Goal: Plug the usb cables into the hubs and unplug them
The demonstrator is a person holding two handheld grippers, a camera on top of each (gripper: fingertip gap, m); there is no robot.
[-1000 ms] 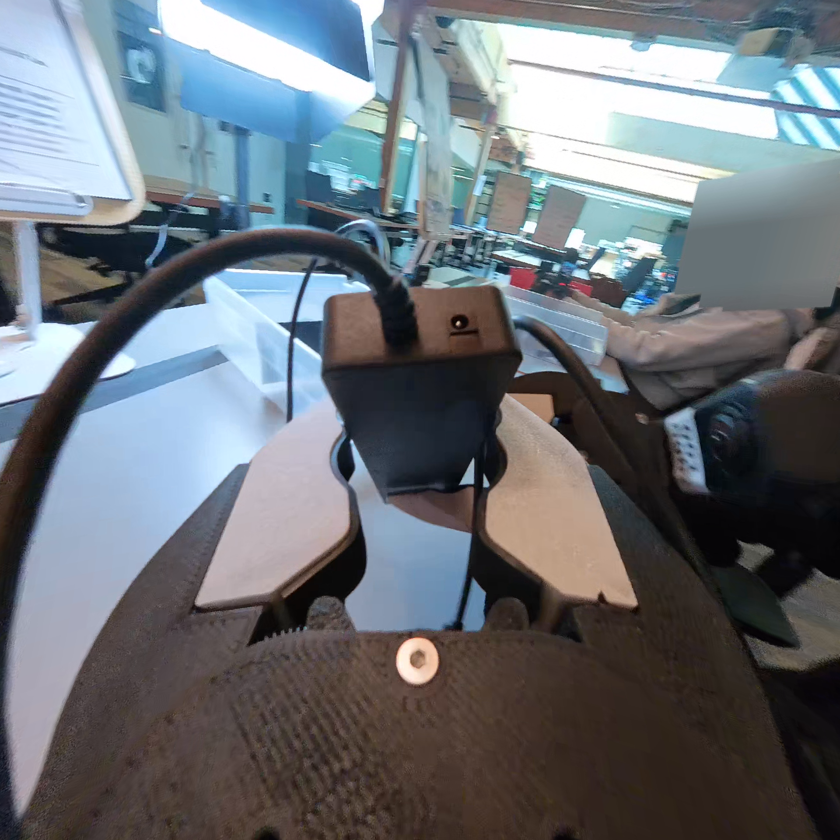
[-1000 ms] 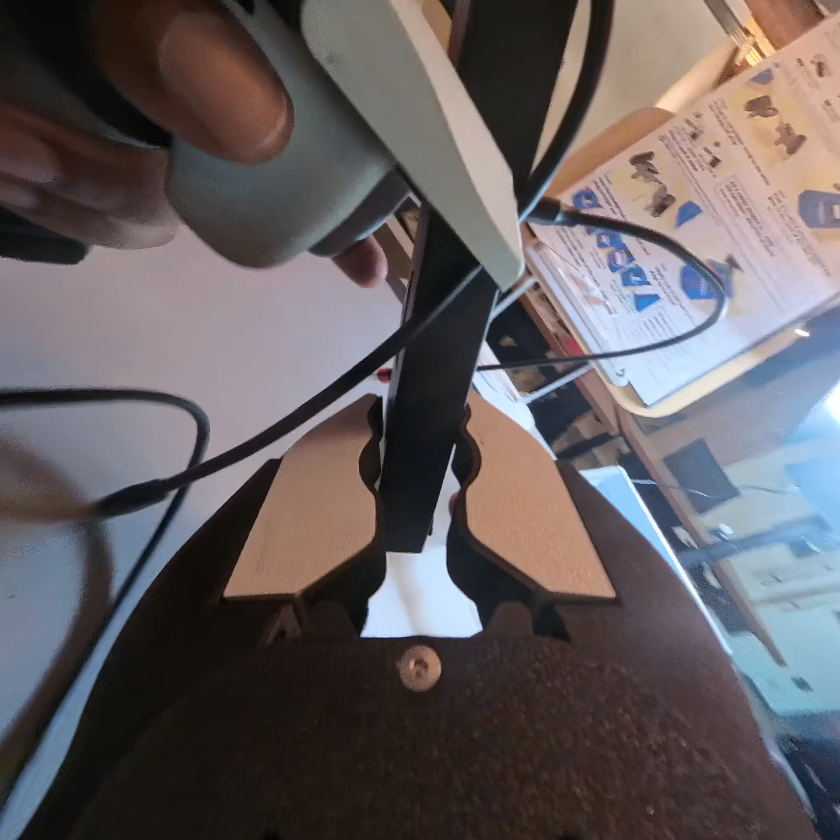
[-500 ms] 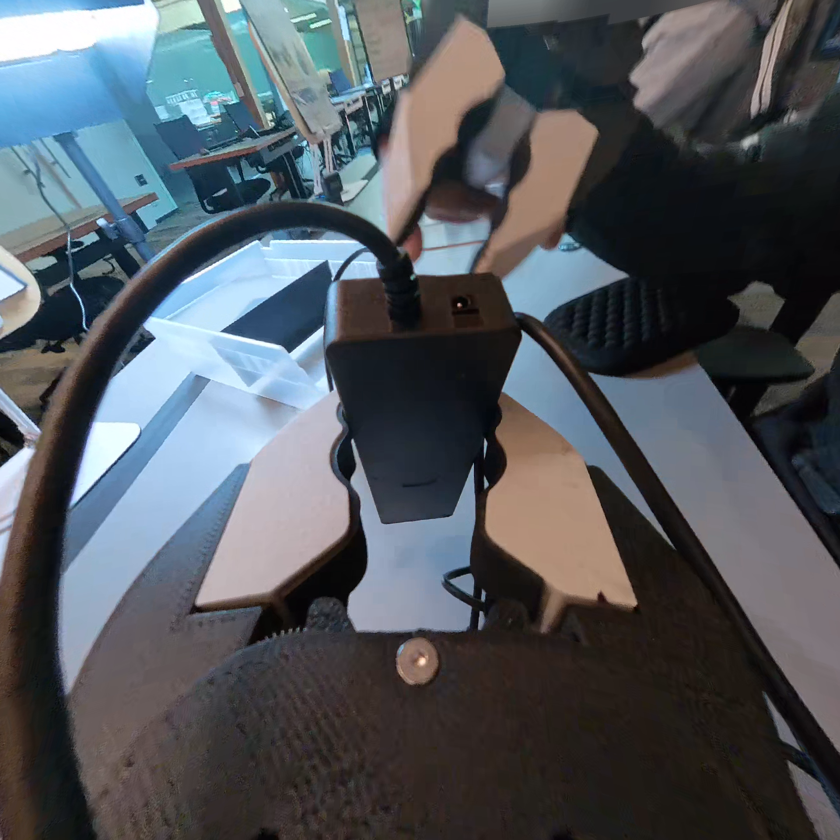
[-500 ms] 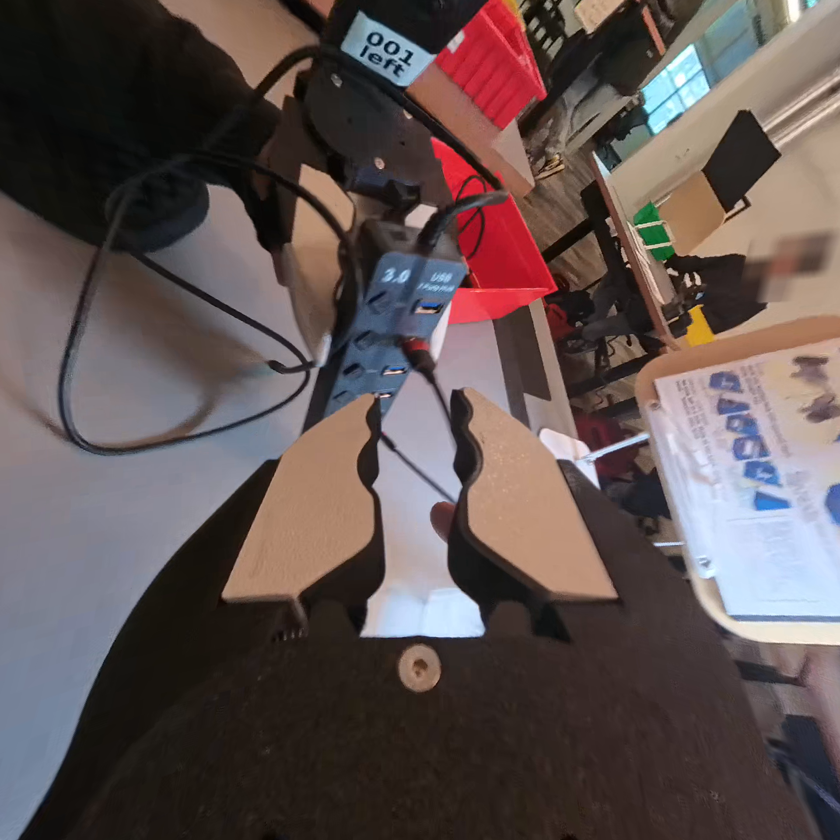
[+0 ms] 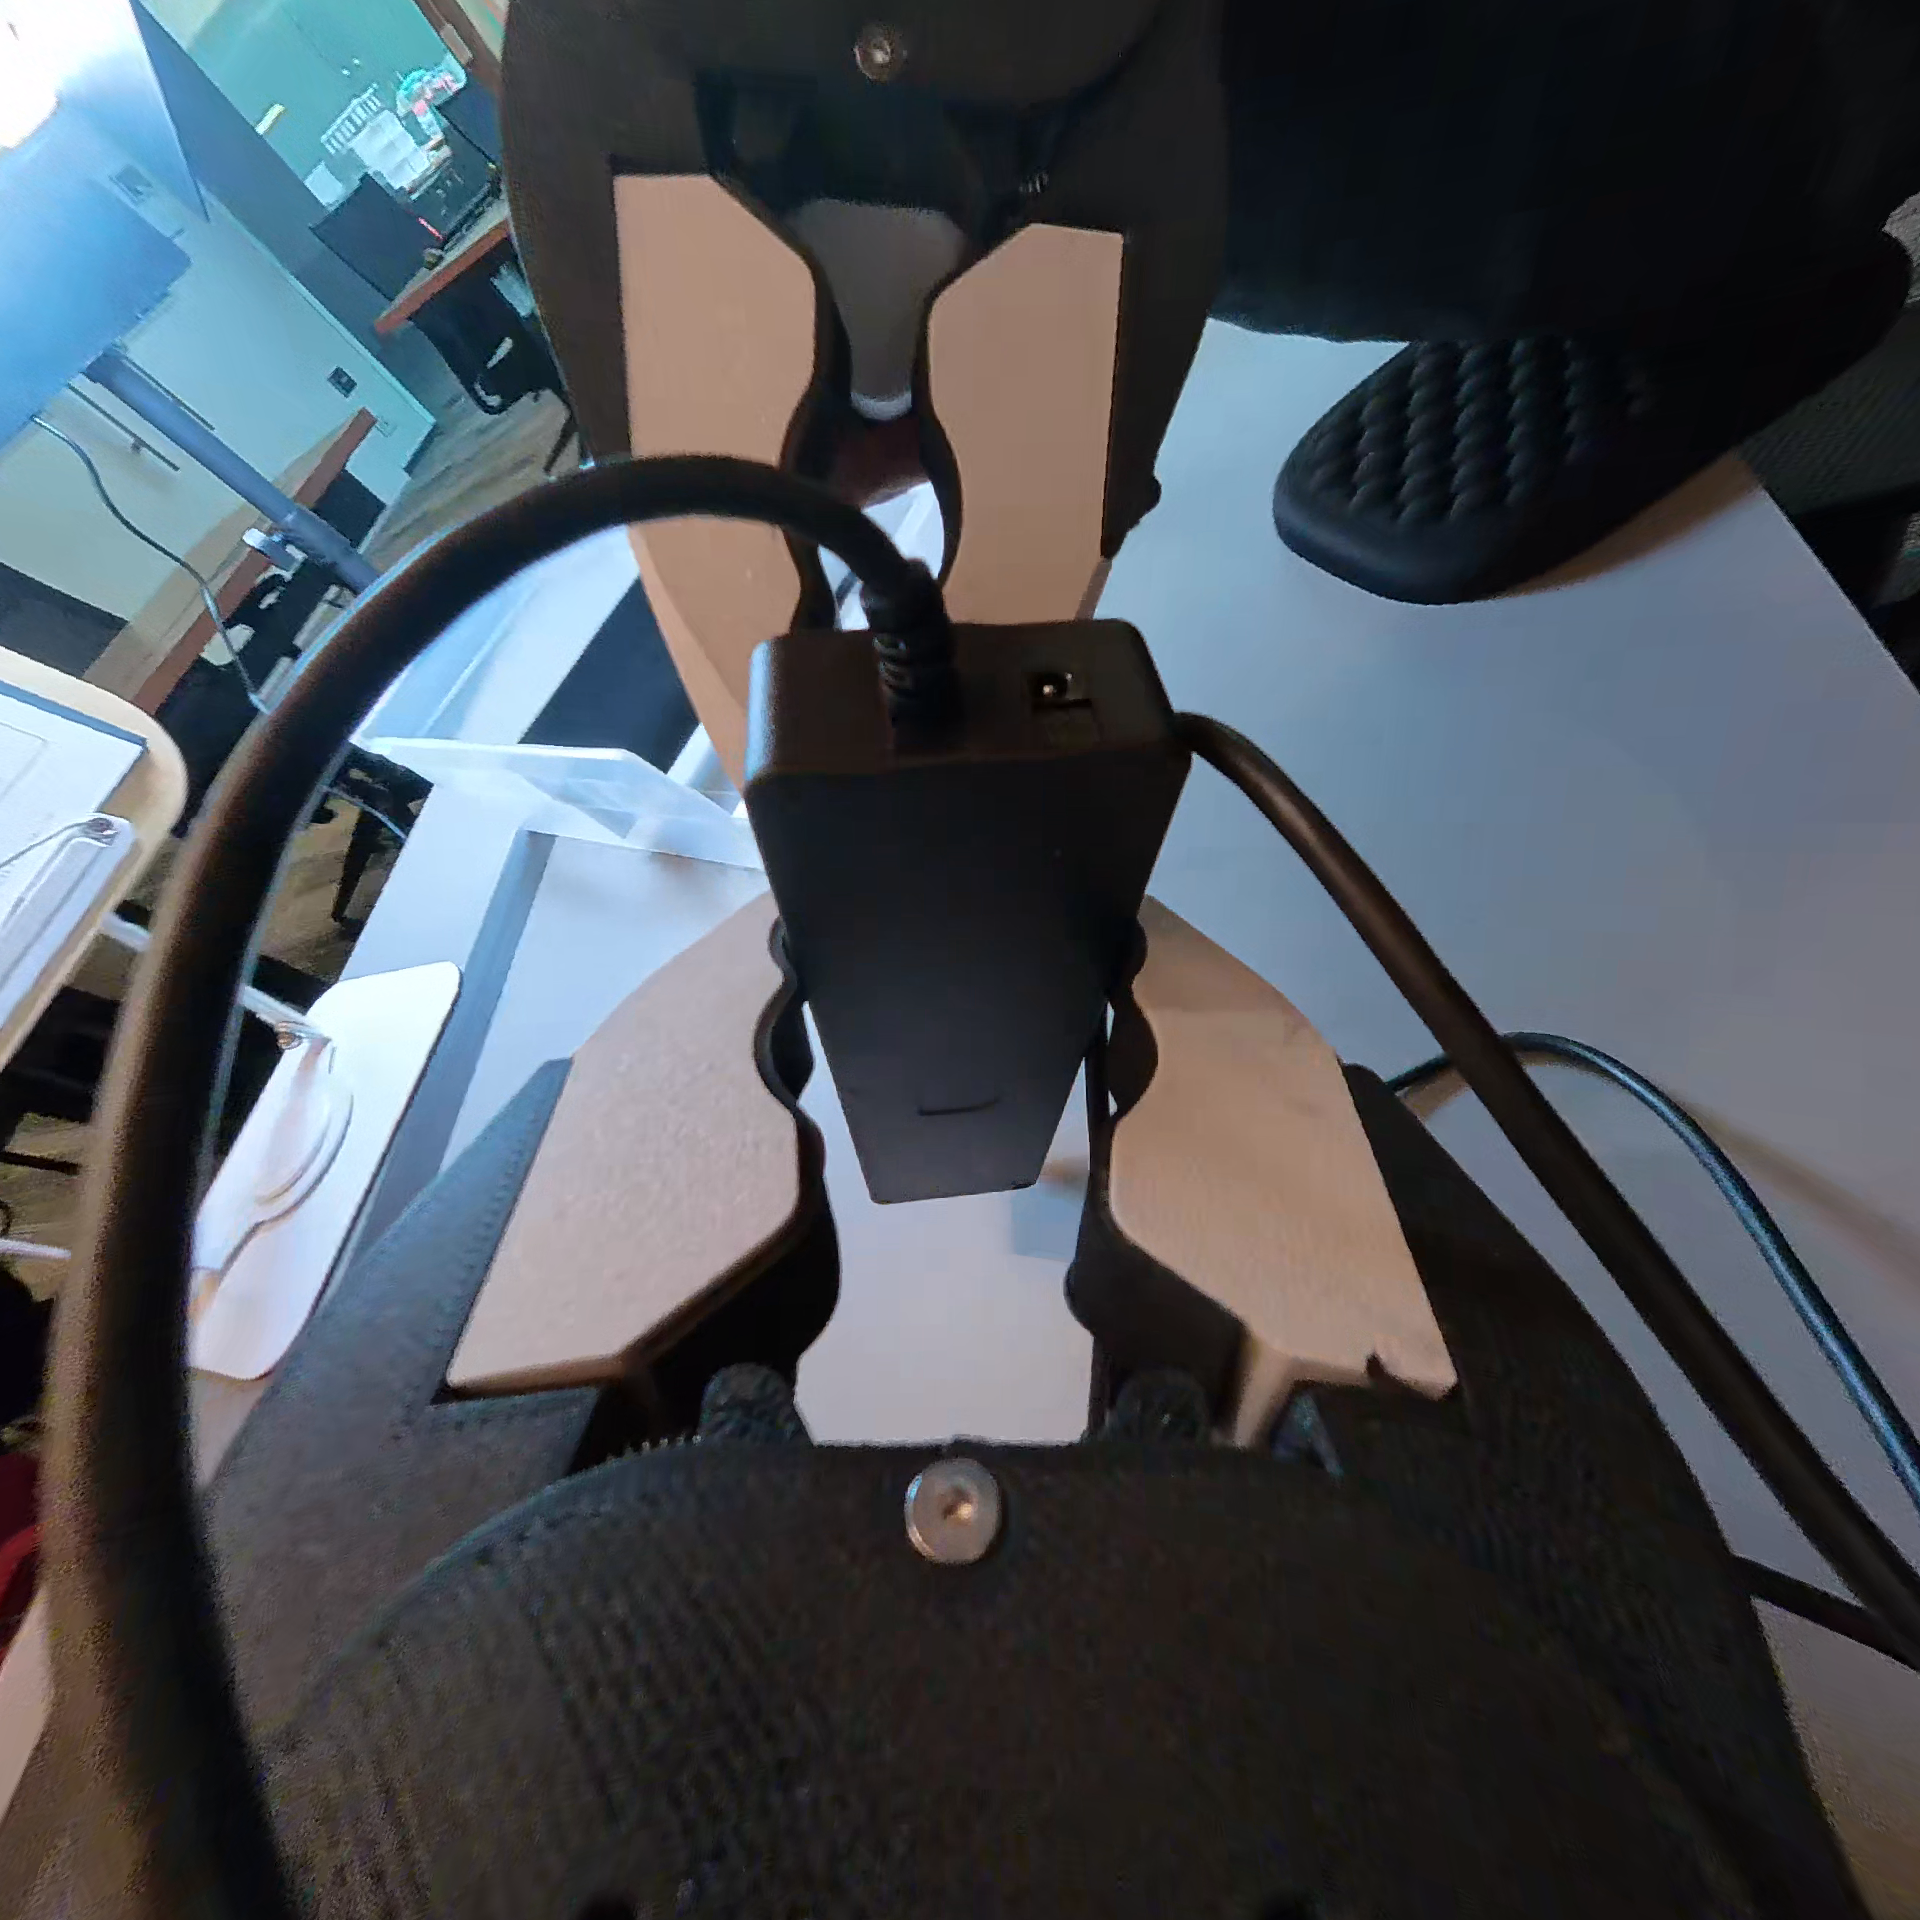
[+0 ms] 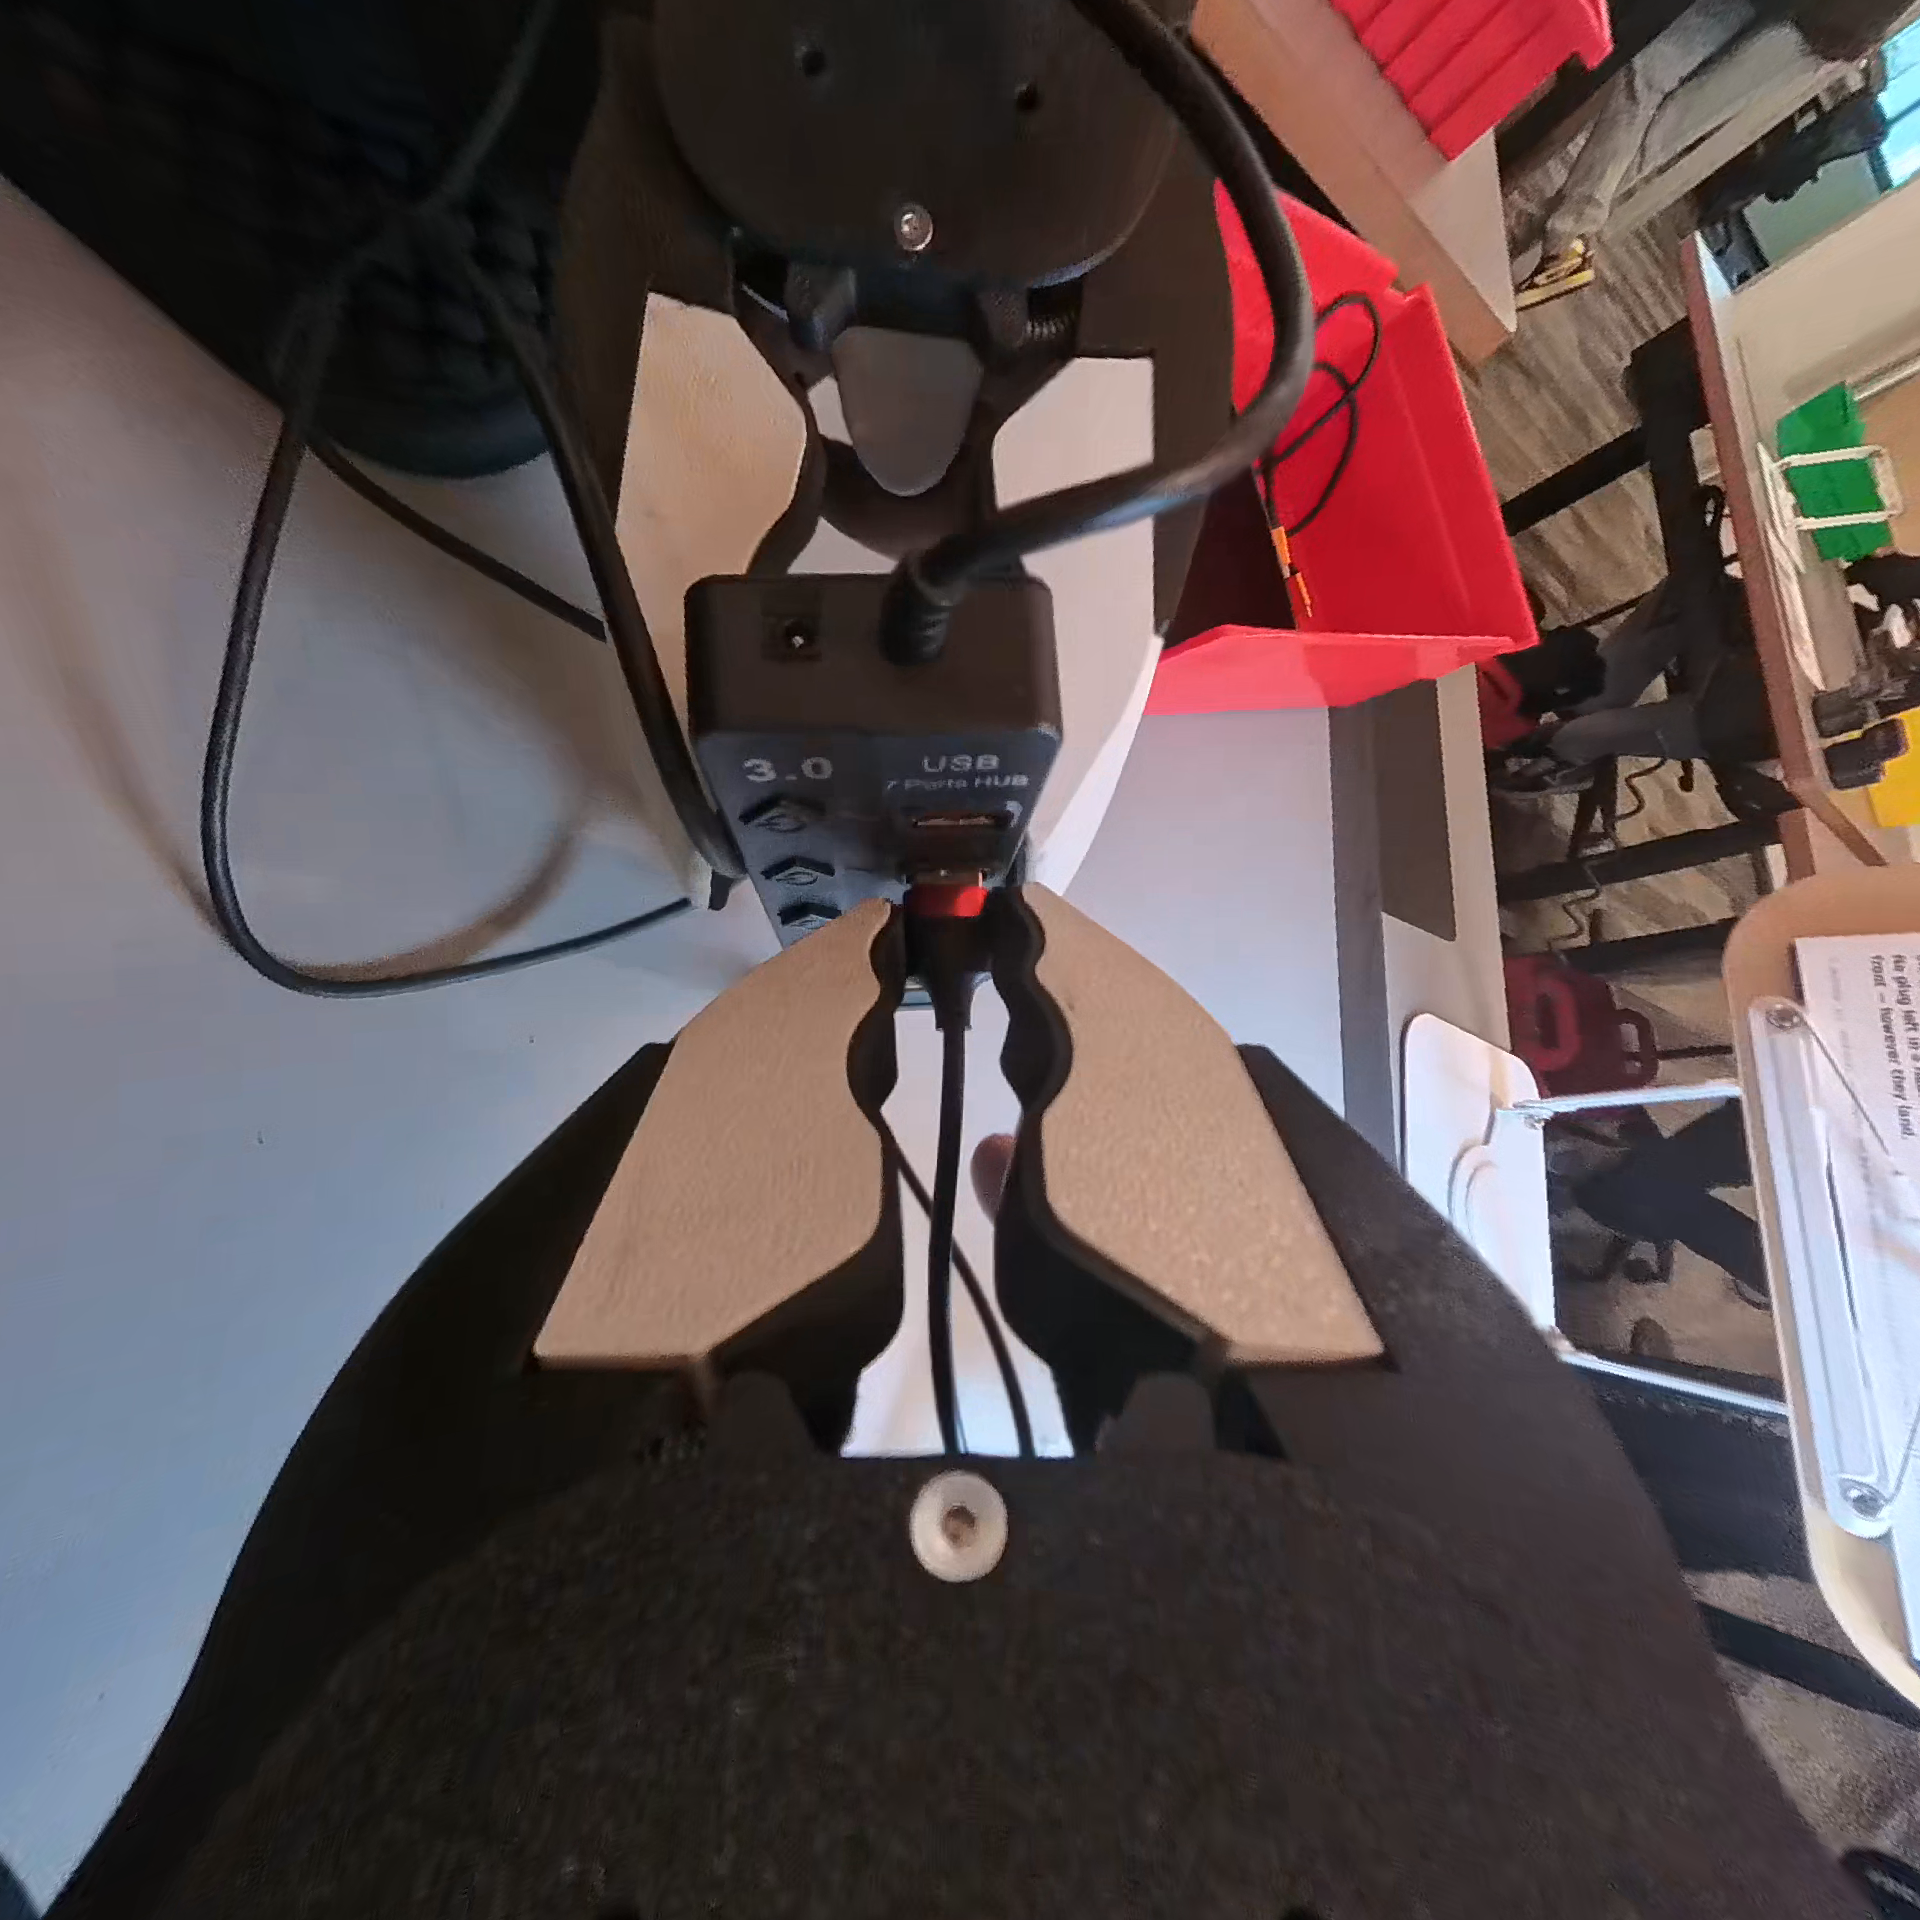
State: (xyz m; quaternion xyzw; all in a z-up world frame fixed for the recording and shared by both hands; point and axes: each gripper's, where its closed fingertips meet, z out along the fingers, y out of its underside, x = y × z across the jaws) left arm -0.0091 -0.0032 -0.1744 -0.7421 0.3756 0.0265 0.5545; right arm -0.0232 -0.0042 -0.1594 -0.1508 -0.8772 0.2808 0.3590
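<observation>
My left gripper (image 5: 956, 935) is shut on a black USB hub (image 5: 956, 831) and holds it above the white table (image 5: 1455, 727). A thick black cable (image 5: 312, 727) leaves the hub's far end and loops left. My right gripper (image 5: 883, 520) faces it from the far side. In the right wrist view the hub (image 6: 873, 675) shows its port face, held by the left gripper (image 6: 894, 561). My right gripper (image 6: 943, 914) is closed around a red and black USB plug (image 6: 943, 899) seated in a port. Its thin cable (image 6: 948, 1195) runs back between the fingers.
A thin black cable (image 6: 239, 727) loops on the table (image 6: 208, 1143). A red bin (image 6: 1382, 540) sits at the table's far edge. A document stand (image 6: 1849, 1195) and its base (image 5: 312, 1143) stand at the side. A clear plastic tray (image 5: 582, 769) and a black armrest (image 5: 1507, 468) are nearby. My two grippers' fingertips are within a few centimetres of each other.
My right gripper let go of the hub, swung round to face its ports, moved in and closed around the red plug. My left gripper kept hold of the hub and turned it.
</observation>
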